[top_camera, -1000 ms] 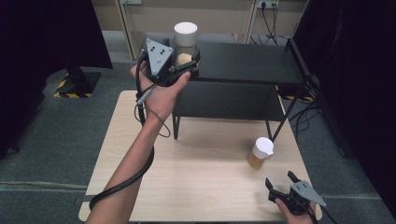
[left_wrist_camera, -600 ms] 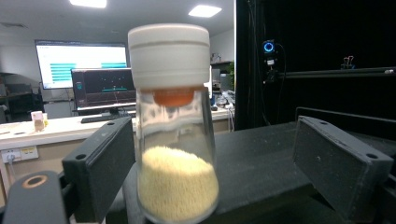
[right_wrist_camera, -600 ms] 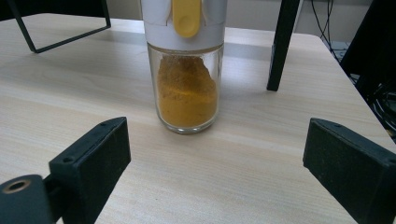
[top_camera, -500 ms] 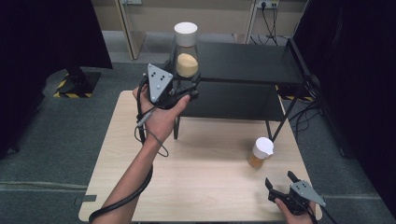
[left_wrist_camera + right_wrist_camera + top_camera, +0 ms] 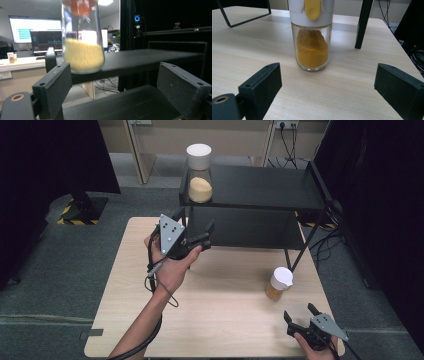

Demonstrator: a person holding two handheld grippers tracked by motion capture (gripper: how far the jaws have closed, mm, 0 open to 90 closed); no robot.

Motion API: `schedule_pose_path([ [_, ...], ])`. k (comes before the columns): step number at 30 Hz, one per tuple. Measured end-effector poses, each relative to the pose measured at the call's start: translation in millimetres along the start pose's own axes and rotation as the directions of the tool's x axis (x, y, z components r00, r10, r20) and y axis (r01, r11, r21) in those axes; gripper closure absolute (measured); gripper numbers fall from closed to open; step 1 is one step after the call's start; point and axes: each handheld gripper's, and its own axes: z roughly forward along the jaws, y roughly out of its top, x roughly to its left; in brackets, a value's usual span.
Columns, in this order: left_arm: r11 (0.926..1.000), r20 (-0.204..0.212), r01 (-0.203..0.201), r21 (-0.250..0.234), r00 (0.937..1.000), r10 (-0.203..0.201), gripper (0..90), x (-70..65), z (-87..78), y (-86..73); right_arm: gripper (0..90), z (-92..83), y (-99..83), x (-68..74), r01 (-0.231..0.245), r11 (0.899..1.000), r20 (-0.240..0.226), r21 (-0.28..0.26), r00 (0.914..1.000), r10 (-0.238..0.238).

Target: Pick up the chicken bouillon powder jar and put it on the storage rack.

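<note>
A tall glass jar (image 5: 200,180) with a white lid, part full of pale yellow grains, stands at the left front corner of the black shelf's top (image 5: 260,185). My left gripper (image 5: 196,227) hangs below and in front of it, open, jaws just widened a little, nothing between them. In the left gripper view the jar (image 5: 82,50) rises above the open left gripper (image 5: 112,82). A small spice jar (image 5: 279,284) of orange powder with a white and yellow cap stands on the wooden table. My right gripper (image 5: 302,312) rests open just short of it. The spice jar (image 5: 312,42) faces the open right gripper (image 5: 329,82).
The black two-level shelf stands across the far half of the light wooden table (image 5: 225,320), and its right front leg (image 5: 300,255) comes down close behind the spice jar. A lower shelf (image 5: 250,227) lies level with my left gripper. Cables trail from both grippers.
My left hand has dropped from the tall jar on the top shelf and drawn back toward the person; the jar stays on the shelf. The right hand has not moved.
</note>
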Motion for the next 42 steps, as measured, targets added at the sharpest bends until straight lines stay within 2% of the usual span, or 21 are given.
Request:
schedule_pose_path([
  [14, 0.9991, 0.018, 0.007, 0.042, 0.9998, -0.007, 11.4, 0.3, -12.3, -38.8, 7.6, 0.1, -0.2, 0.1, 0.002, 1.0, 0.0, -0.001, 1.0, -0.002],
  [22, 0.9982, 0.026, 0.003, 0.06, 0.9996, -0.005, 11.1, -0.4, -18.5, -55.5, 7.6, 0.2, 0.0, 0.3, 0.003, 1.0, 0.001, 0.0, 1.0, -0.003],
  [31, 0.9982, 0.048, -0.007, 0.059, 0.9988, 0.005, 11.0, -4.6, -31.1, -77.9, 7.6, 0.2, 0.0, 0.7, 0.004, 1.0, 0.001, 0.0, 1.0, -0.004],
  [42, 0.9974, 0.061, 0.014, 0.07, 0.998, -0.018, 10.9, -10.7, -50.1, -101.2, 7.6, 0.2, -0.1, 1.2, 0.009, 1.0, 0.003, 0.0, 1.0, -0.009],
])
